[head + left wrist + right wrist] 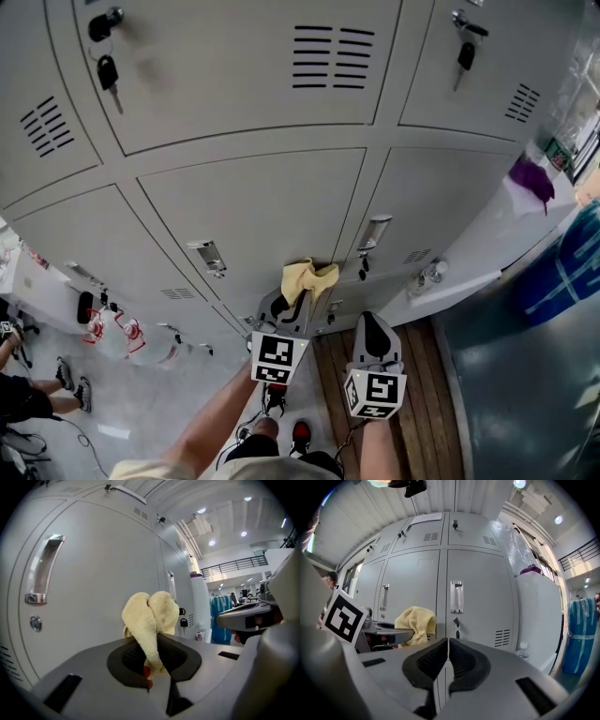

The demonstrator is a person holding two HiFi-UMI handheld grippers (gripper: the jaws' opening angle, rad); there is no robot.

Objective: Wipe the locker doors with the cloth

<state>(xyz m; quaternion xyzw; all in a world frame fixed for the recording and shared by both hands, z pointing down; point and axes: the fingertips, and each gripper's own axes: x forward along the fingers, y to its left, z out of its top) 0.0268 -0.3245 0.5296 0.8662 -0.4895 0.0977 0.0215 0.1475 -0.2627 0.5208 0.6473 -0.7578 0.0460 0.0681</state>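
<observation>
Your left gripper (298, 306) pinches the yellow cloth (310, 278) before the locker door (262, 202); your right gripper (374, 326) hangs with jaws closed and empty, near the handle (374, 231) and the hanging key (363, 267).

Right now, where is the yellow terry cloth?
Head view, lower centre: the yellow terry cloth is clamped in the left gripper, in front of the grey locker doors, below two silver handles.
</observation>
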